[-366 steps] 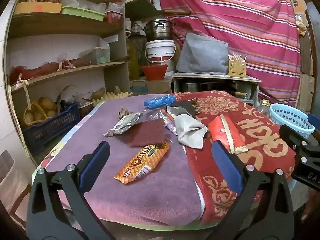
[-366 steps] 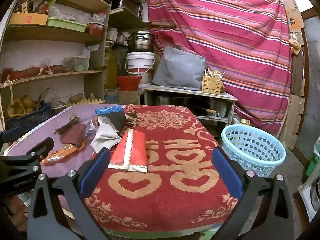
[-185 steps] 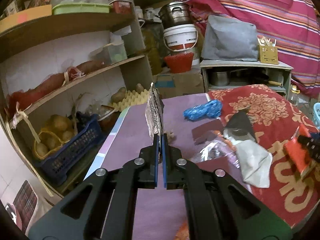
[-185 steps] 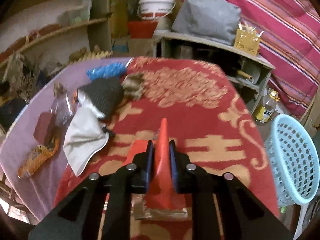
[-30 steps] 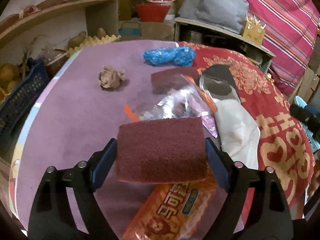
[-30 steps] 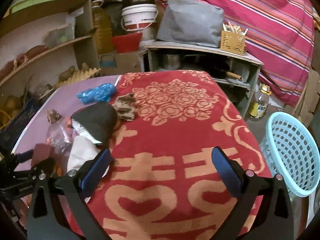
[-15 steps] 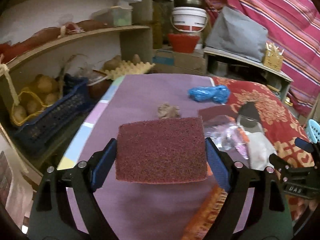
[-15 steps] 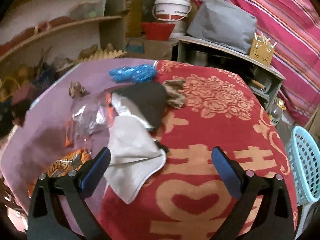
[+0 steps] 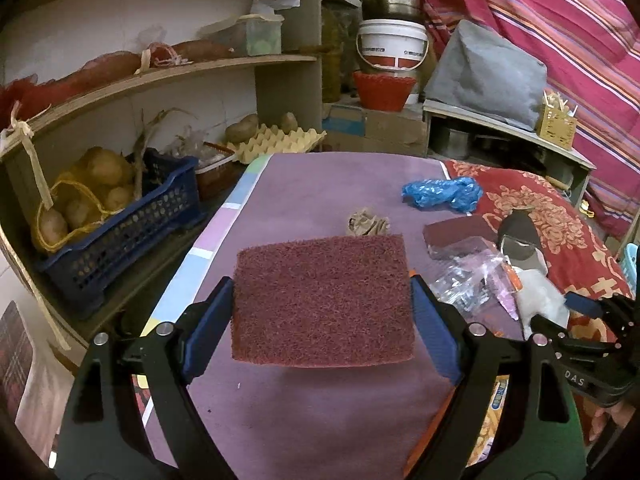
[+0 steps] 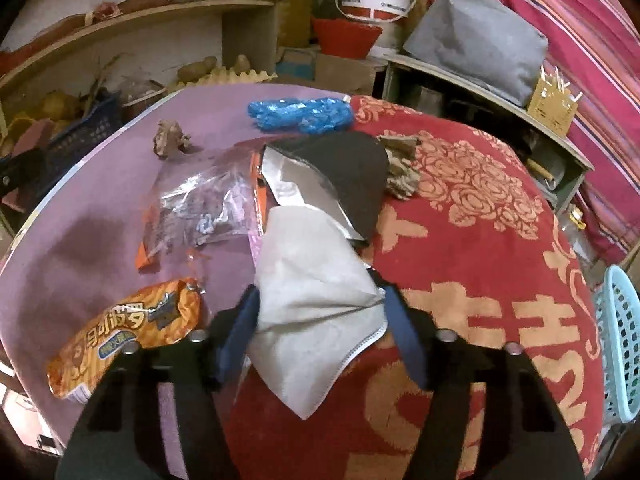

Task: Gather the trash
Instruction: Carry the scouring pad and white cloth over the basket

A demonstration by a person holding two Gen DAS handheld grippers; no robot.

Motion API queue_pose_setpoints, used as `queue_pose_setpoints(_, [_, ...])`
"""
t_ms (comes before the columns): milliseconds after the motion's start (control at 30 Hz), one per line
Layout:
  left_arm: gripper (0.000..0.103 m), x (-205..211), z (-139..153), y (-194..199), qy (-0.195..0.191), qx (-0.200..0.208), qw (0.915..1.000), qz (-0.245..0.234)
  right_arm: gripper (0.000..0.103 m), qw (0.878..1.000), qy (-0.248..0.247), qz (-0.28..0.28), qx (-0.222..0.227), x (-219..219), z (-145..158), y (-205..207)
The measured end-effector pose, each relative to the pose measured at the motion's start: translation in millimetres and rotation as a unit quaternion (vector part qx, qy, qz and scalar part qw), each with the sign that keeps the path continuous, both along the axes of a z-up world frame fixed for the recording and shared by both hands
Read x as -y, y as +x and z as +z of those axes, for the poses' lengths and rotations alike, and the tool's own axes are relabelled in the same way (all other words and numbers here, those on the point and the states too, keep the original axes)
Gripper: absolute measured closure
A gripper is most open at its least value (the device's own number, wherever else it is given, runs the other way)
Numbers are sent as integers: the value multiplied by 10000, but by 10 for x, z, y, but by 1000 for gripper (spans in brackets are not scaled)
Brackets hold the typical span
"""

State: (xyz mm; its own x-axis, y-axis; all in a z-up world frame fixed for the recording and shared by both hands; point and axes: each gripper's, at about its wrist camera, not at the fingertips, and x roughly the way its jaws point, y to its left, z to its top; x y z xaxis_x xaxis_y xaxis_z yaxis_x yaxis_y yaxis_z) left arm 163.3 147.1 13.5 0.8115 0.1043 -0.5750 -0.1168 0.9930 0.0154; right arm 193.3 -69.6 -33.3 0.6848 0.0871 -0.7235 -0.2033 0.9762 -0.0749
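Now both grippers are working on trash.
The left gripper [image 9: 322, 306] is pinching the maroon scouring pad [image 9: 322, 300] above the purple cloth [image 9: 320, 184]; the right gripper [image 10: 320, 320] is closing its jaws around the white mask [image 10: 316, 300] near the table's front.

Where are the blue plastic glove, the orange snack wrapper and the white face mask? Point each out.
blue plastic glove [image 10: 299, 115], right wrist view, middle of the crumpled bundle.
orange snack wrapper [image 10: 128, 332], right wrist view, centre of the printed front.
white face mask [image 10: 316, 280], right wrist view, middle of the white fabric.
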Motion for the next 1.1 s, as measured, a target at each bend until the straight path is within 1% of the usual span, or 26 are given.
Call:
queue_pose_setpoints(33, [19, 16, 10, -3, 19, 17, 10000, -16, 60, 10000, 60, 28, -6, 15, 9, -4])
queue_pose_setpoints(67, [19, 31, 17, -8, 31, 32, 10000, -30, 64, 9999, 132, 68, -19, 45, 26, -10])
queue_pose_setpoints(133, [19, 71, 37, -18, 57, 65, 10000, -50, 67, 9997, 225, 98, 0, 83, 50, -27])
queue_pose_setpoints(233, [19, 139, 81, -39, 106, 115, 9999, -64, 68, 9991, 407, 121, 37, 202, 142, -76])
queue_pose_setpoints(400, [19, 274, 203, -95, 129, 257, 9995, -138, 68, 9976, 640, 80, 253, 480, 389, -206])
queue_pose_setpoints(567, [19, 571, 380, -165, 224, 489, 9981, -303, 68, 9959, 742, -89, 515, 852, 609, -332])
queue_pose_setpoints(733, [19, 859, 507, -179, 168, 634, 9966, -504, 68, 9924, 707, -545, 845, 1390, 791, -430])
queue_pose_setpoints(867, [19, 1211, 595, -156, 208, 755, 9943, -717, 68, 9878, 725, -961, 986, 1837, 864, -491])
queue_pose_setpoints(1000, [19, 1545, 632, -140, 266, 828, 9919, -921, 68, 9811, 693, -1418, 1117, 2319, 918, -569])
queue_pose_setpoints(1100, [19, 1840, 659, -105, 200, 841, 9901, -1107, 68, 9750, 652, -1737, 1221, 2670, 954, -651])
